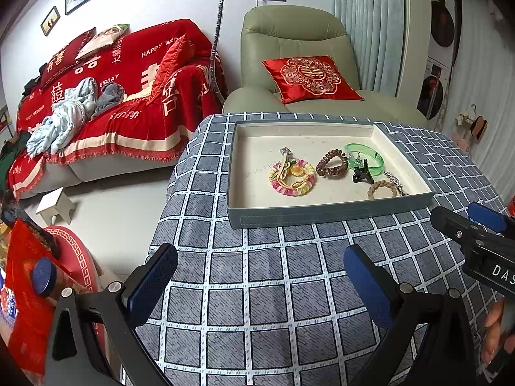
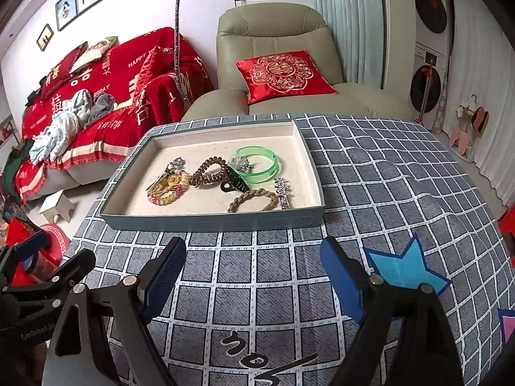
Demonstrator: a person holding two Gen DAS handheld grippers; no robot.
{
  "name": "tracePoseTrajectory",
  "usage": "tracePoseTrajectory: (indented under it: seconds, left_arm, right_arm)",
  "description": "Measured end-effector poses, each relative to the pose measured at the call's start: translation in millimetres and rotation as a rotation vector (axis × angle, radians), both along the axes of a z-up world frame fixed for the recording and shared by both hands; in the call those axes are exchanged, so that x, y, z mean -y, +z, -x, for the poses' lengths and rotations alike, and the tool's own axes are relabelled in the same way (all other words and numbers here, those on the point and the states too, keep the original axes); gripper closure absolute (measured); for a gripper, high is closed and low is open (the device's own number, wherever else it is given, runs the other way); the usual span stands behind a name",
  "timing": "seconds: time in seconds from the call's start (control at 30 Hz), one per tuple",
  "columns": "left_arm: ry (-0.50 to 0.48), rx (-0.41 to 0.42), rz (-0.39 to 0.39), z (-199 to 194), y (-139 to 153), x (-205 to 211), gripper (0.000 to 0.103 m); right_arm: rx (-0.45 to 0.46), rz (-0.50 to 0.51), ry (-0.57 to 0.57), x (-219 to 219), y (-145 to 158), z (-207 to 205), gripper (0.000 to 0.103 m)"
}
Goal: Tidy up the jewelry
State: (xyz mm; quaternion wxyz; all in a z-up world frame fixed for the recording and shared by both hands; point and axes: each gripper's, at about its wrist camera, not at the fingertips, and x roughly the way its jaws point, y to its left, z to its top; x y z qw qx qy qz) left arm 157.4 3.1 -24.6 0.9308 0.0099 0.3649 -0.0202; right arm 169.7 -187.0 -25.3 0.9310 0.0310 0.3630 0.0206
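both tongs, left tongs (image 1: 260, 284) and right tongs (image 2: 252, 276), spread empty; green bangle (image 2: 257, 164), frame centre, looks stiff, slippery: pinch its rim.

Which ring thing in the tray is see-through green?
The green bangle, at the tray's far right. The coil tie and braided tie are brown; the bead bracelet is pink and yellow.

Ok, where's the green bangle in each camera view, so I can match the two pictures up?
Left wrist view: the green bangle lies toward the tray's far right, just right of the brown coil hair tie.
Right wrist view: the green bangle sits right of centre in the tray.
Shared landmark: the red embroidered cushion on the armchair.
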Motion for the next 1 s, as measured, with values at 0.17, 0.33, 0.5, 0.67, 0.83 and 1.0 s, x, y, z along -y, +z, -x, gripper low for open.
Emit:
tracePoseTrajectory:
  seconds: [0.17, 0.33, 0.5, 0.67, 0.83, 1.0]
  left_arm:
    - [0.000, -0.001, 0.001, 0.1, 0.2, -0.1, 0.000]
    - [0.001, 0.000, 0.001, 0.2, 0.1, -0.2, 0.000]
    - [0.001, 0.000, 0.000, 0.3, 0.1, -0.1, 0.000]
    - [0.001, -0.001, 0.001, 0.2, -0.3, 0.2, 0.000]
    - [0.001, -0.002, 0.000, 0.1, -0.1, 0.0, 0.000]
    - [0.000, -0.003, 0.000, 0.7, -0.9, 0.0, 0.000]
  right_arm:
    - [0.000, 0.000, 0.001, 0.3, 0.0, 0.2, 0.016]
    - [0.000, 0.001, 0.001, 0.1, 0.0, 0.2, 0.016]
    - [0.002, 0.004, 0.000, -0.1, 0.4, 0.8, 0.016]
    - [0.003, 0.015, 0.002, 0.8, 1.1, 1.3, 0.016]
    - [0.005, 0.024, 0.002, -0.4, 1.3, 1.2, 0.016]
    - [0.008, 0.037, 0.006, -0.8, 2.1, 0.6, 0.016]
